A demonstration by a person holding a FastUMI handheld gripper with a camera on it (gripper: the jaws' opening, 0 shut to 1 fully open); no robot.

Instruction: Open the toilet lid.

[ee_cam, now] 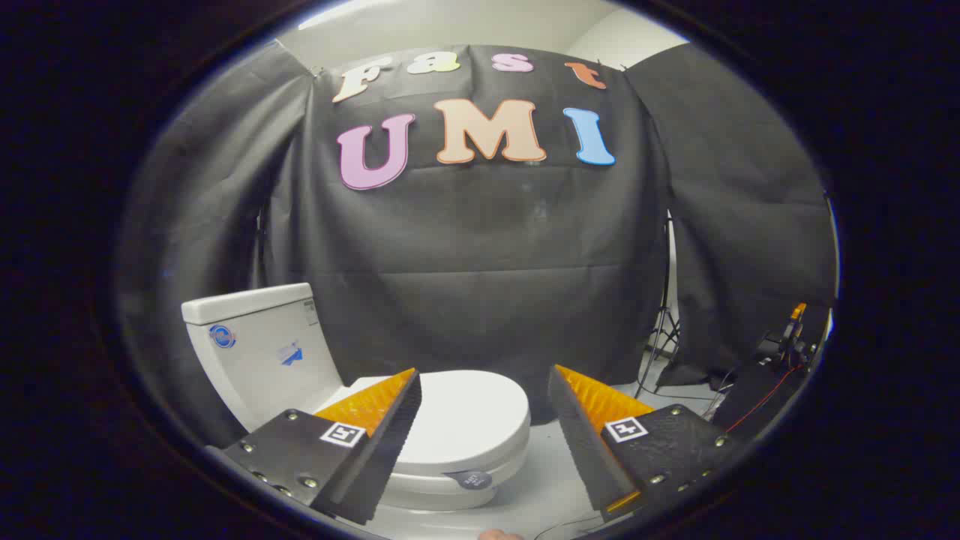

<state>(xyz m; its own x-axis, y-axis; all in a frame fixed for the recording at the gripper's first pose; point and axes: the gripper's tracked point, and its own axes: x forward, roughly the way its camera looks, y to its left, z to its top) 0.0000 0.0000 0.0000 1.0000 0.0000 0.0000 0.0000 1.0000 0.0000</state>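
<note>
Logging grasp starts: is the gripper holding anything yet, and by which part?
Nothing is held. The gripper is open, its fingers apart above the closed toilet lid.

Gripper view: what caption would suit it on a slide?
Open gripper hovers above a white toilet, its lid down, fingers apart and touching nothing.

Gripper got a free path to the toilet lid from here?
Probably yes. The gripper is open with nothing between its fingers, and the shut lid lies just beyond them, unobstructed. The tank stands behind the lid, off the approach.
</note>
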